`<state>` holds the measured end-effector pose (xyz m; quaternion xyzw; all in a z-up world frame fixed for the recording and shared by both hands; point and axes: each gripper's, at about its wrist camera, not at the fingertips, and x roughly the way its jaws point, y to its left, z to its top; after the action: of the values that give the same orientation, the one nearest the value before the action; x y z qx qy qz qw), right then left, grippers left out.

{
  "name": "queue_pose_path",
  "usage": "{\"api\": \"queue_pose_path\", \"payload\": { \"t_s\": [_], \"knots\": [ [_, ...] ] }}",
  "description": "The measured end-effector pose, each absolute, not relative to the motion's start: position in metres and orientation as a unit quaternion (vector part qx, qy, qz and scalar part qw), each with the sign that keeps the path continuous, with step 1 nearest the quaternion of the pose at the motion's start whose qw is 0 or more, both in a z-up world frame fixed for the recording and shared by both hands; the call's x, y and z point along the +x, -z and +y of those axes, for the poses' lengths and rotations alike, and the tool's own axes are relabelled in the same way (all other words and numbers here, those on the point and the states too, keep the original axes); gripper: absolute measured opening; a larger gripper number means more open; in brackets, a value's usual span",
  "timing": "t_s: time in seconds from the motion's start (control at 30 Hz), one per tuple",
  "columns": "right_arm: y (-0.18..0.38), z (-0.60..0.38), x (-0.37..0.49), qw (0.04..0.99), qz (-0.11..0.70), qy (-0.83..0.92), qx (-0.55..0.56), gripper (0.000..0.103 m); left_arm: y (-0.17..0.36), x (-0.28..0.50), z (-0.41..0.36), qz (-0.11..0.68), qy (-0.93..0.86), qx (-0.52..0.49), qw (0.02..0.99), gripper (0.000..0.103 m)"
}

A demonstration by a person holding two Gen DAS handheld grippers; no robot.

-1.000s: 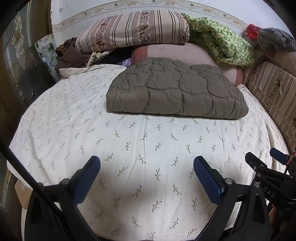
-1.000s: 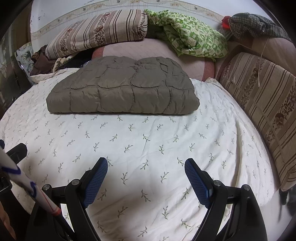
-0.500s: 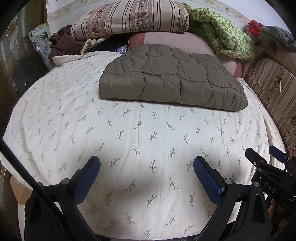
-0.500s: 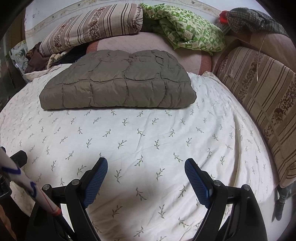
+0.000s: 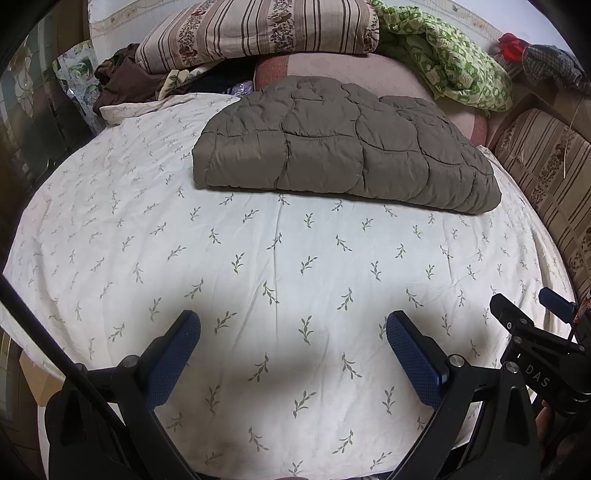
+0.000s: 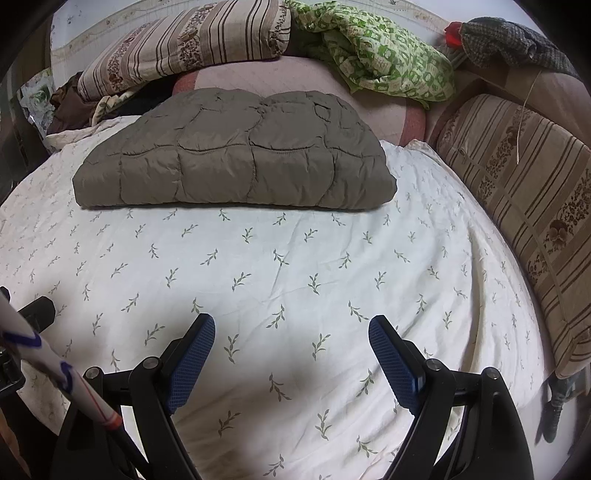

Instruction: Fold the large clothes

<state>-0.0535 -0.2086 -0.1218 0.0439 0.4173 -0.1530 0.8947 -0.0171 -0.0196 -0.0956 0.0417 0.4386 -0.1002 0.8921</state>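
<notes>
A grey-brown quilted jacket (image 5: 340, 147) (image 6: 236, 158) lies folded into a flat rectangular bundle on the far half of the bed. My left gripper (image 5: 293, 325) hangs open above the near part of the white leaf-print sheet (image 5: 258, 266), well short of the jacket, with nothing between its blue pads. My right gripper (image 6: 291, 328) is also open and empty over the sheet (image 6: 295, 266), the same way back from the bundle. The right gripper's black frame (image 5: 535, 347) shows at the right edge of the left wrist view.
Behind the jacket are a striped pillow (image 5: 258, 33), a pink bolster (image 5: 347, 70), a green patterned blanket (image 5: 450, 62) and dark clothes (image 5: 125, 81). A striped cushion (image 6: 524, 192) lines the bed's right side. The bed's near edge runs just below the grippers.
Both views have tipped and drawn back a little: the jacket and pillows sit higher in frame and more of the near sheet shows. Both grippers stay open; the jacket has not moved.
</notes>
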Motion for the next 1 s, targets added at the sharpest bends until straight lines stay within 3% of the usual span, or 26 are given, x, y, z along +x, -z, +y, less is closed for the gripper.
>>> {"api": "queue_pose_path", "payload": {
  "t_s": [1.0],
  "knots": [
    [0.134, -0.198, -0.014, 0.894, 0.427, 0.135, 0.027, 0.089, 0.126, 0.013, -0.013, 0.472, 0.086, 0.037, 0.877, 0.100]
  ]
}}
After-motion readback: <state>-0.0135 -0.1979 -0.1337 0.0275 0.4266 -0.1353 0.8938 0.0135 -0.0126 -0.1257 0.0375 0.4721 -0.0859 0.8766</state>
